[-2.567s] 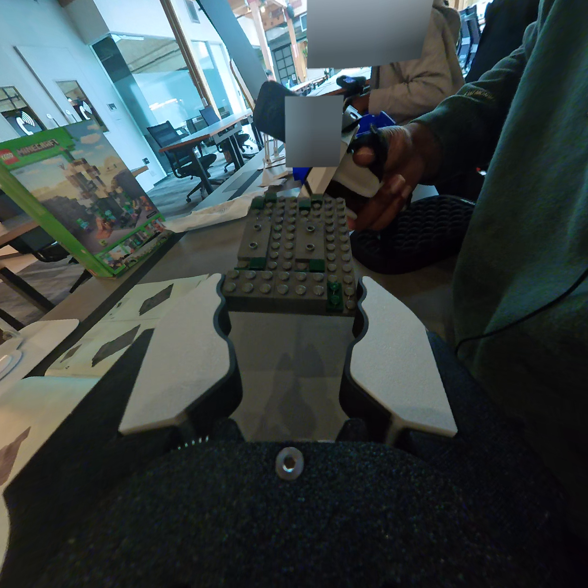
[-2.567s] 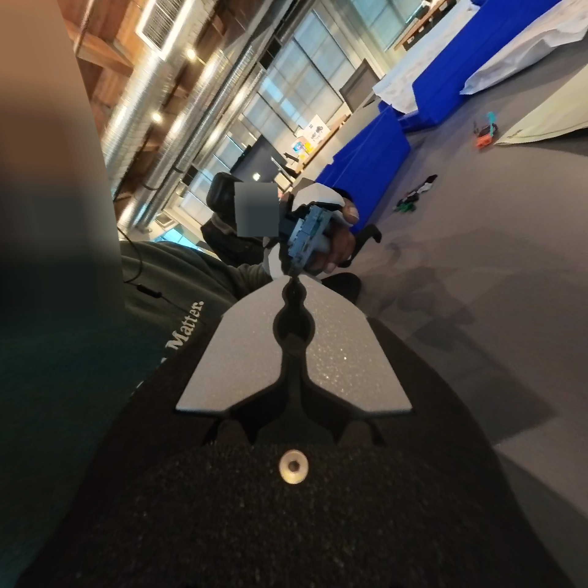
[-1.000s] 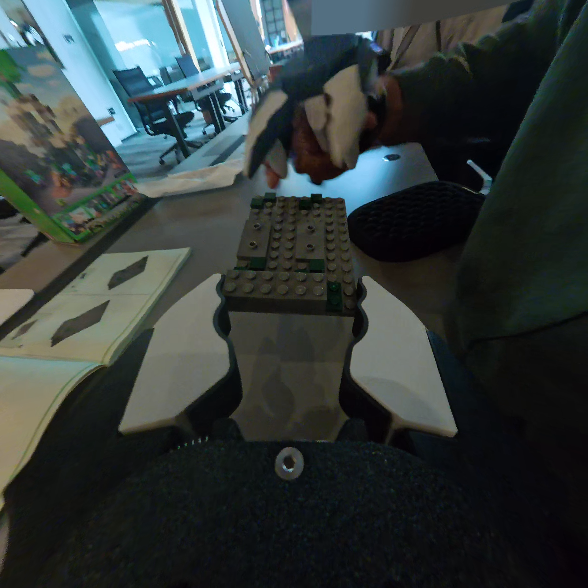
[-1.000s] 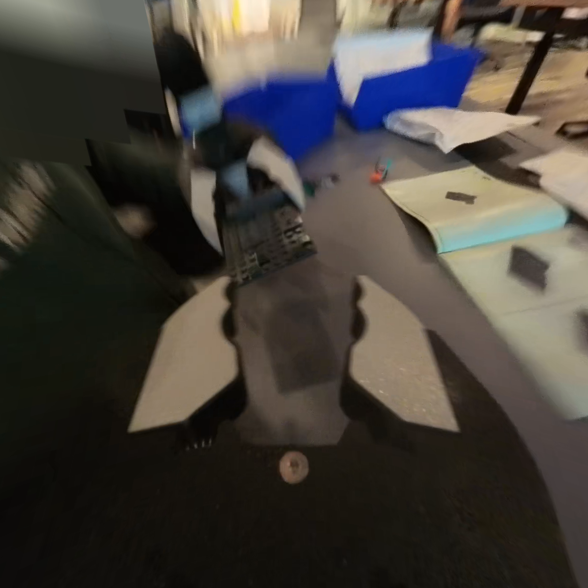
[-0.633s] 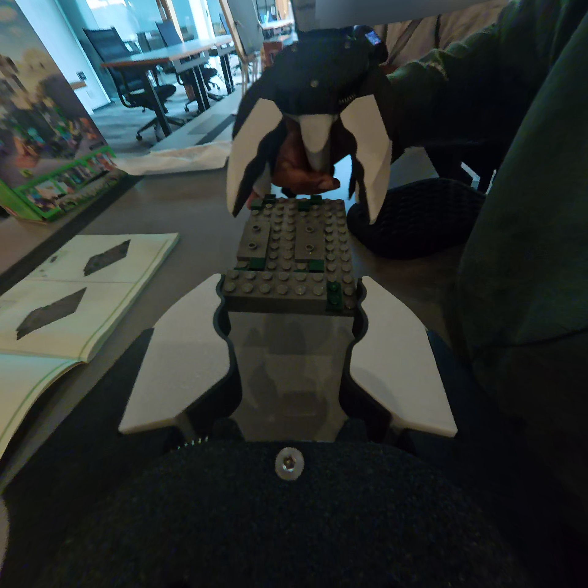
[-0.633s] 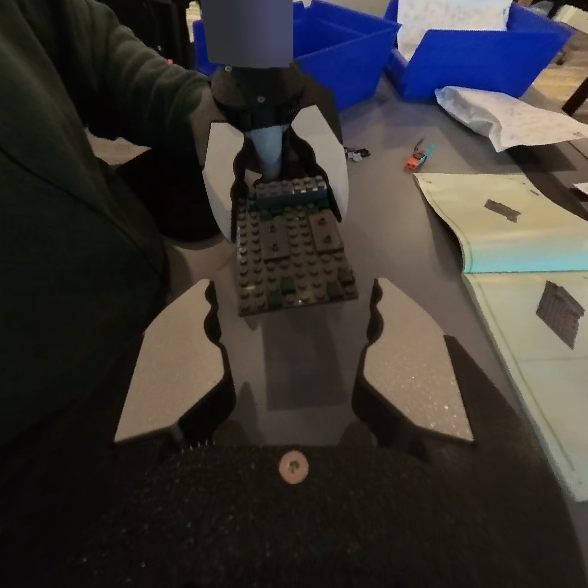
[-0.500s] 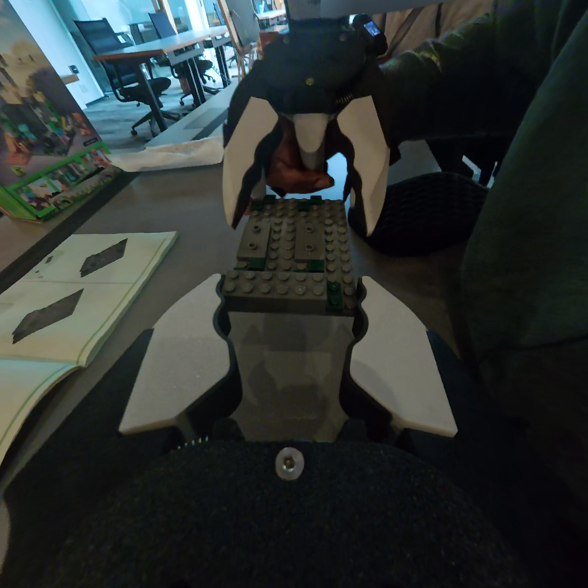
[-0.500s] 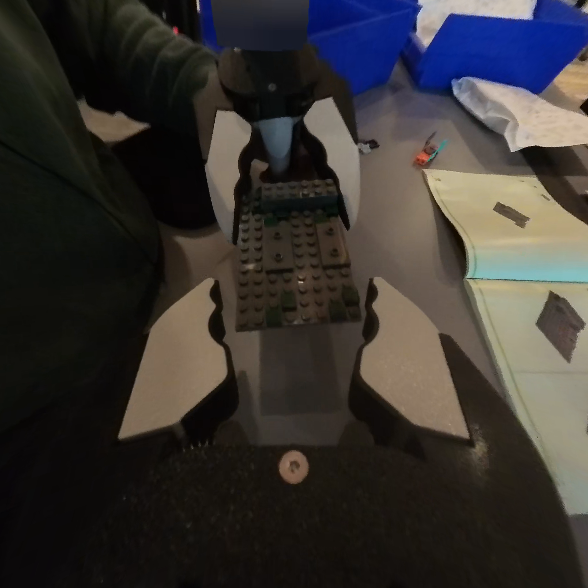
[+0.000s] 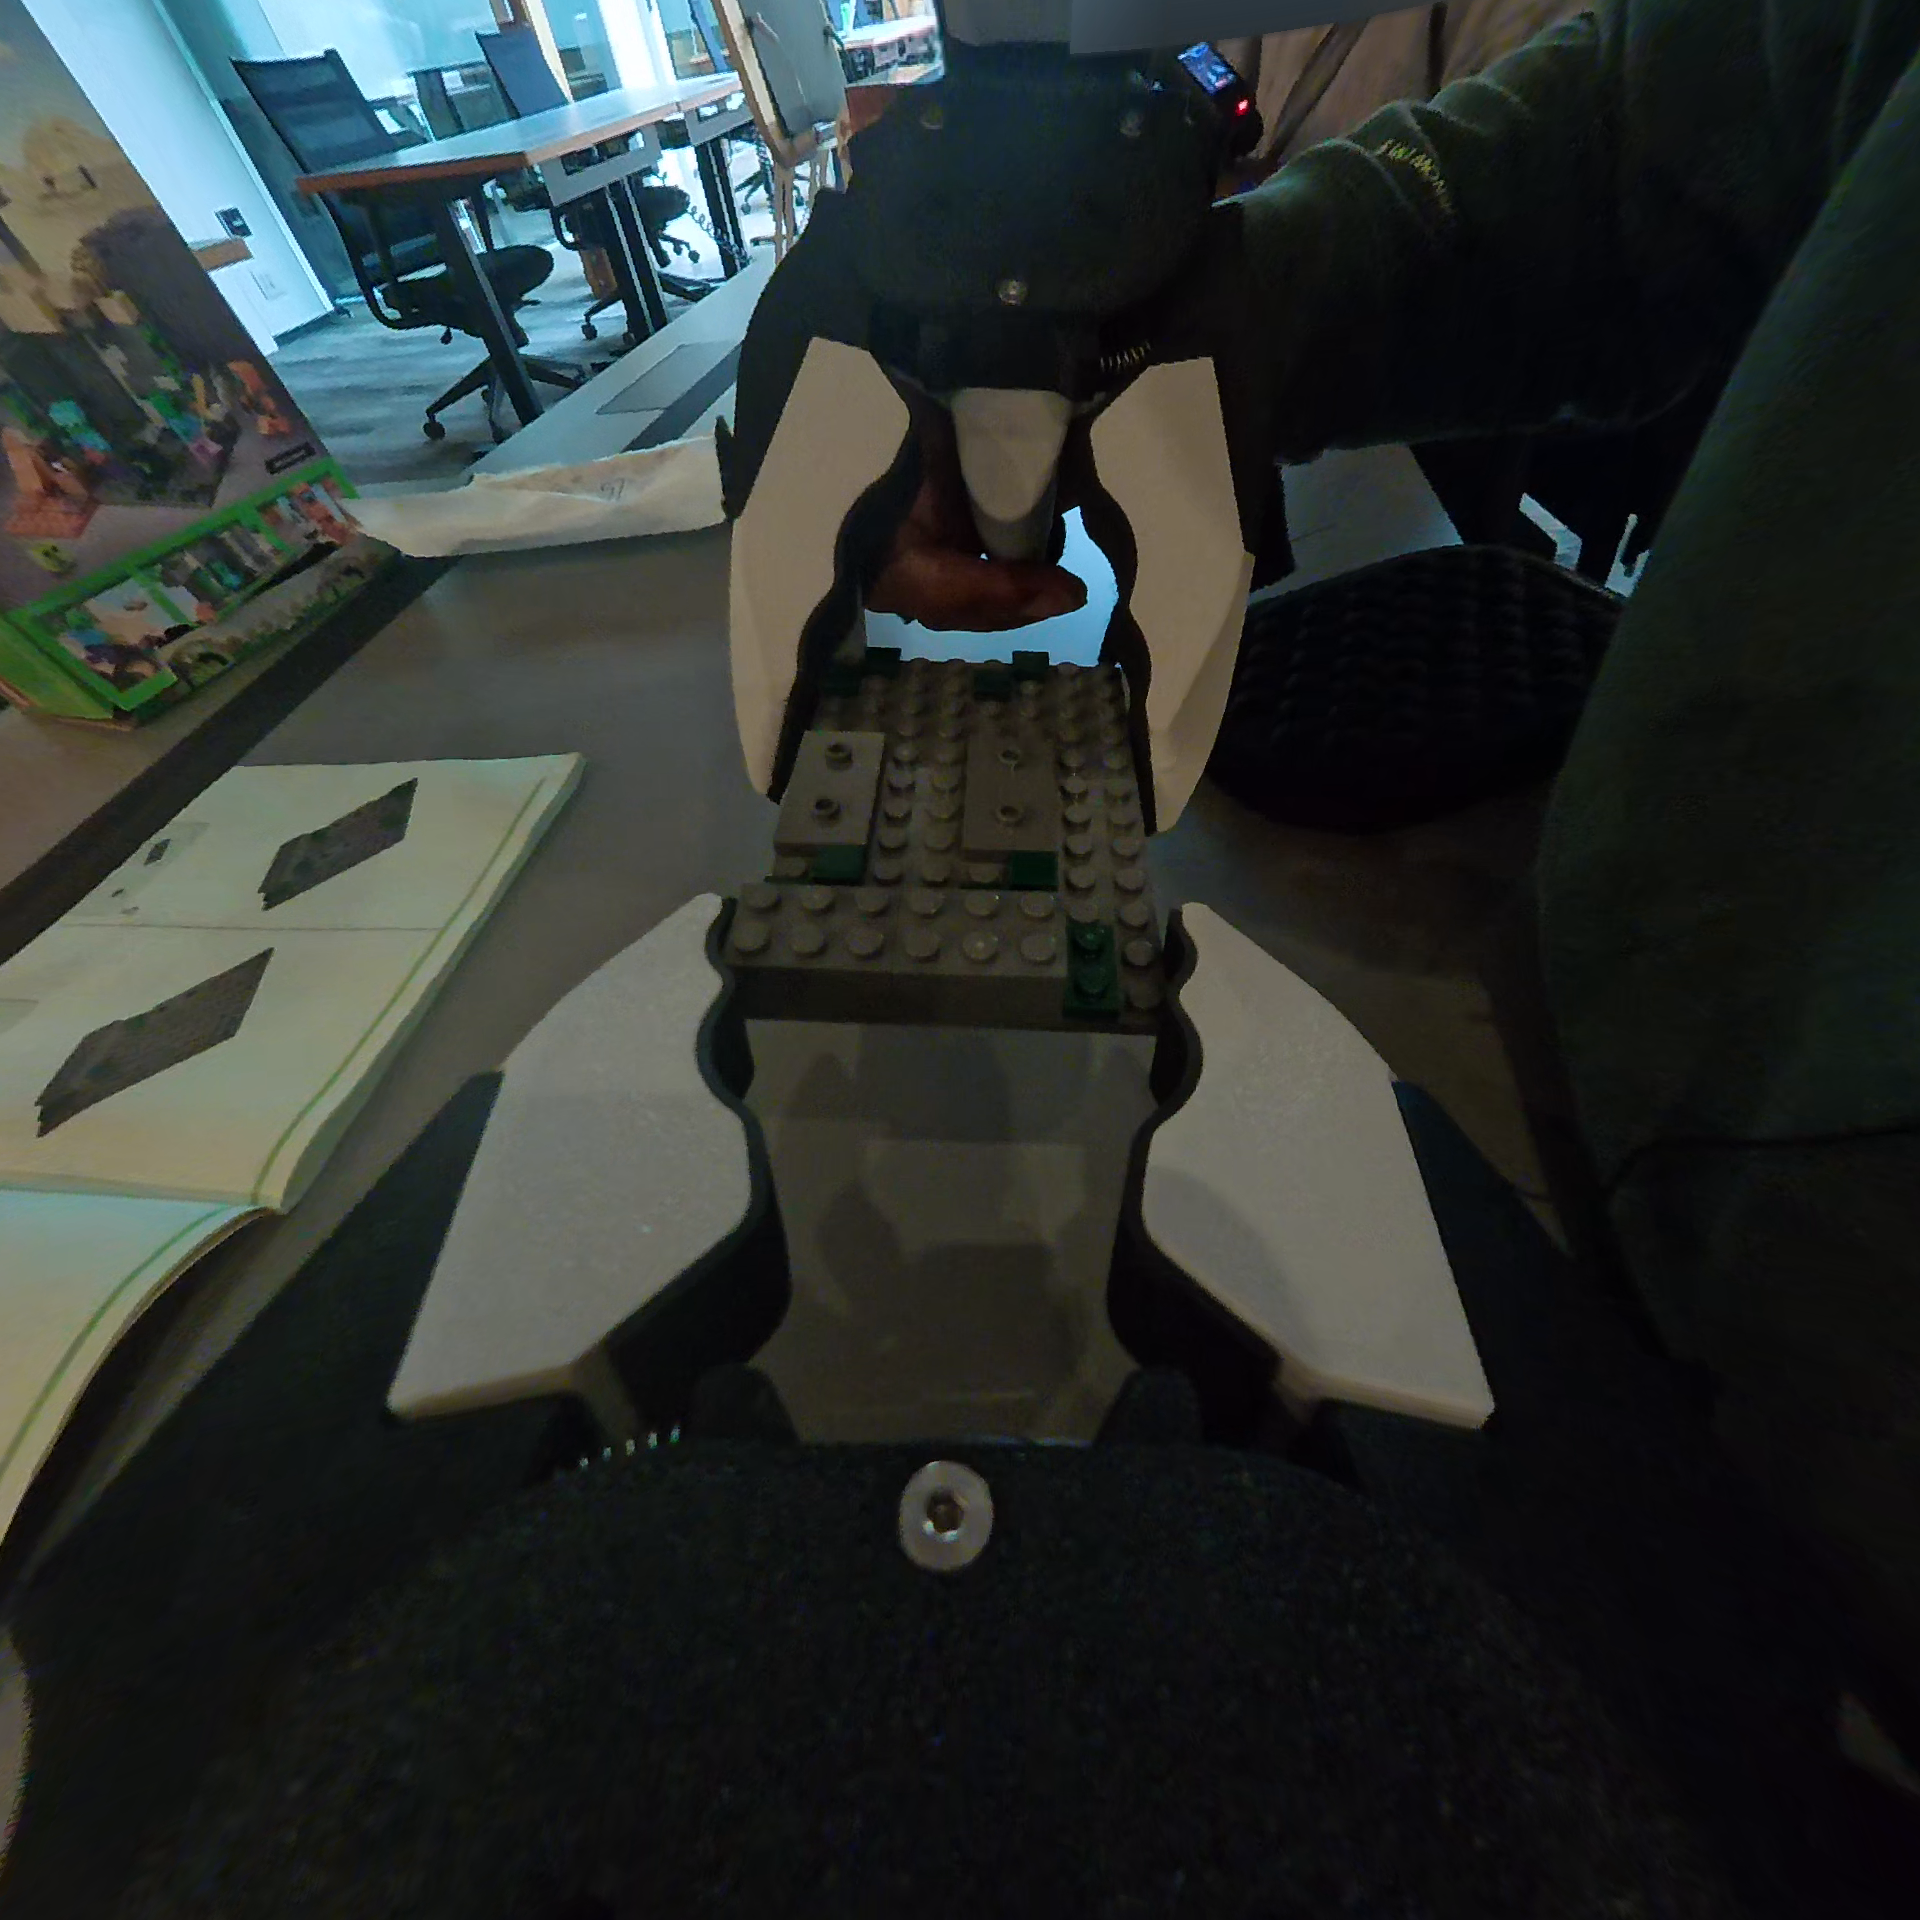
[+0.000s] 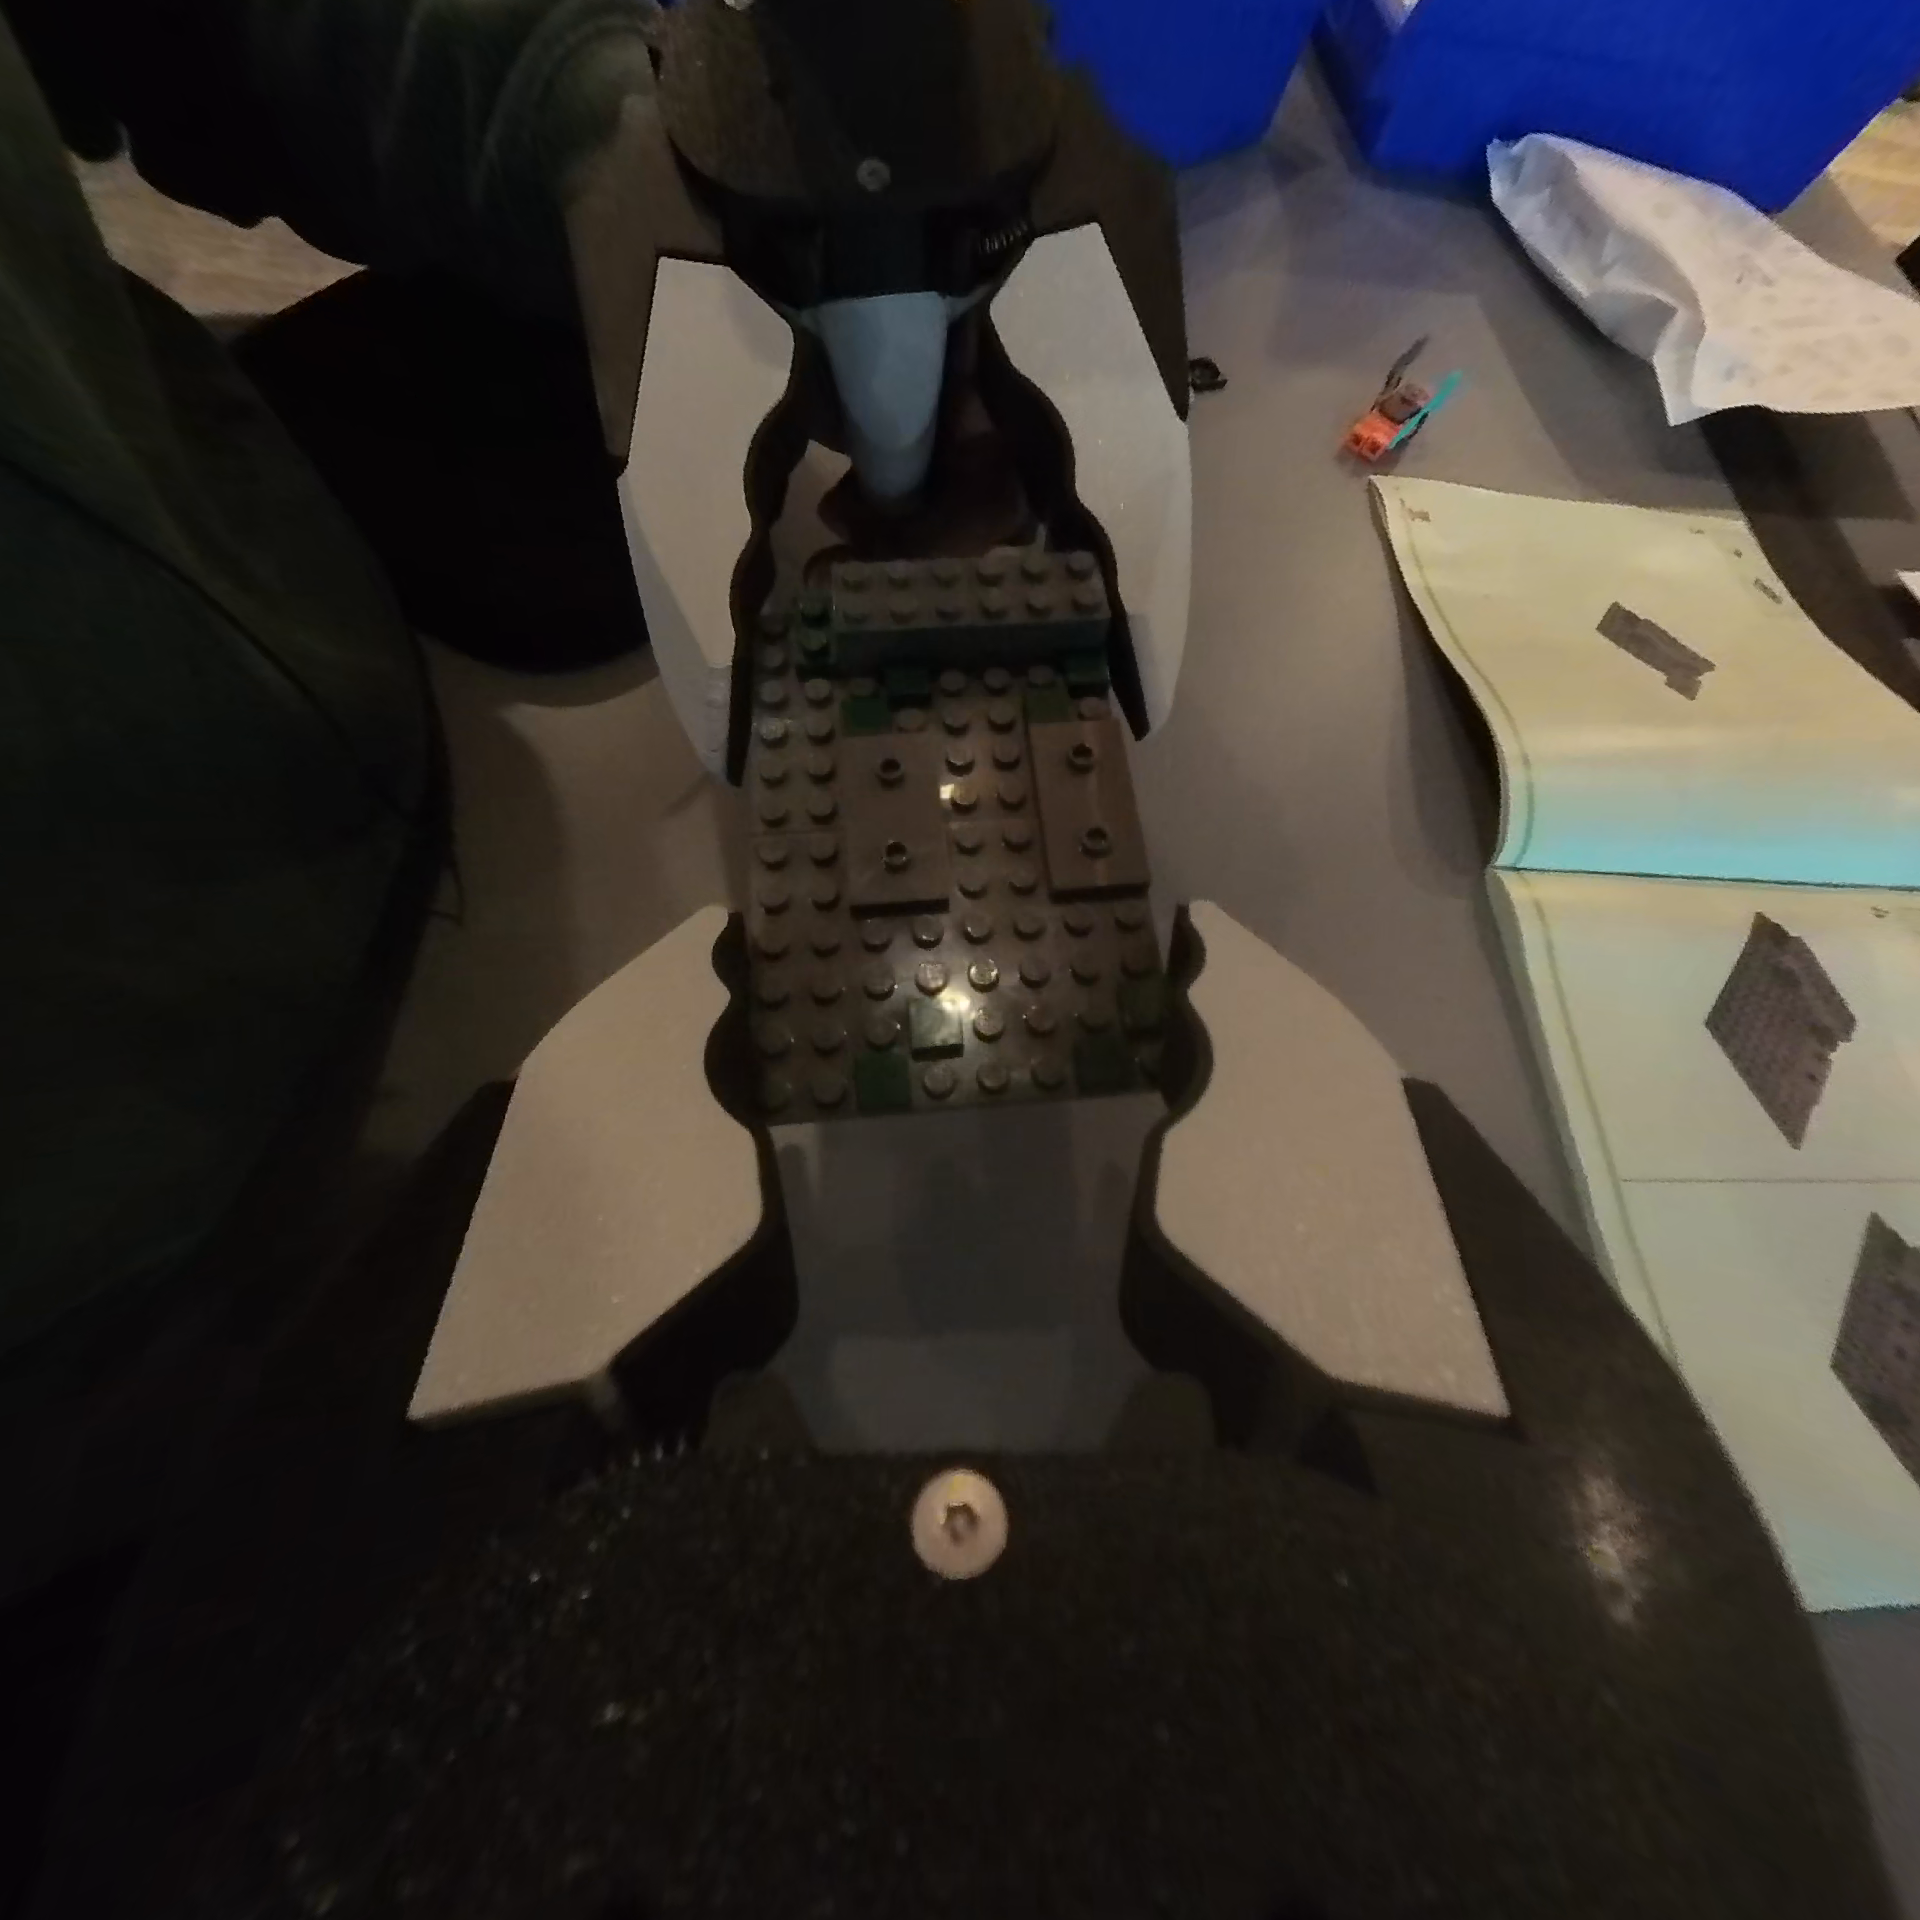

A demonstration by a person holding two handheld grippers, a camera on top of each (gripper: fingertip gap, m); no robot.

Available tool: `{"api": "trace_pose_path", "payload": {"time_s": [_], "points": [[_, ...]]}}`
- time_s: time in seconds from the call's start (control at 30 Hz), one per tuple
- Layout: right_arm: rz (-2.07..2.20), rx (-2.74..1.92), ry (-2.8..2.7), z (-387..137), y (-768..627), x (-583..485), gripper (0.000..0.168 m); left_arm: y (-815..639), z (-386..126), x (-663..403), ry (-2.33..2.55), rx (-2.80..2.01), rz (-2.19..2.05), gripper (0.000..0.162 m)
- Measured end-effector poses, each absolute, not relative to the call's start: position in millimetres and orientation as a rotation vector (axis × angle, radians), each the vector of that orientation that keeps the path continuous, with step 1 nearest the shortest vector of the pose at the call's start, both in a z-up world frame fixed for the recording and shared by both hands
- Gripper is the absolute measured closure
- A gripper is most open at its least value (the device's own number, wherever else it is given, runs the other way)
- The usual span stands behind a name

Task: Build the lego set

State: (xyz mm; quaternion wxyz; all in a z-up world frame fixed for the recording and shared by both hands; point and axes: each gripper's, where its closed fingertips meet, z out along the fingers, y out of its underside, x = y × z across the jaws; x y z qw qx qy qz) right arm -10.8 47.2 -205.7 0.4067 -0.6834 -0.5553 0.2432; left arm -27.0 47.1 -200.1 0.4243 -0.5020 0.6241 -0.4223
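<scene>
An open booklet (image 9: 260, 966) lies at your left, beside white crumpled paper (image 9: 551, 504); blue bins (image 10: 1621, 83) and office chairs (image 9: 416, 260) stand beyond your table (image 9: 582, 665).

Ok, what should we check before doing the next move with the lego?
1. Left gripper clamps one end of the grey lego plate: ok.
2. Right gripper has a finger on each side of the plate's other end: ok.
3. Right gripper really squeezing the plate: cannot tell.
4. Long grey brick sits flat on the plate: ok.
5. Instruction booklet lies open beside the build: ok.
6. A new piece ready in a gripper: not ok, neither holds one.
</scene>
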Motion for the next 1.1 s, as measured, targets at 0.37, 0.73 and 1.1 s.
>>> {"api": "trace_pose_path", "payload": {"time_s": [0.37,0.73,1.1], "points": [[0.523,-1.68,-1.398,-203.2,50.7,-14.8,0.09,47.5,-196.0,-31.2,1.553,-1.188,-0.936,0.086],[0.388,-1.572,-1.387,-191.1,45.6,-19.2,0.091,43.1,-188.4,-34.2,1.555,-1.054,-0.865,0.087],[0.441,-1.592,-1.356,-186.0,43.5,-22.3,0.091,41.8,-186.1,-35.7,1.538,-1.053,-0.911,0.087]]}}
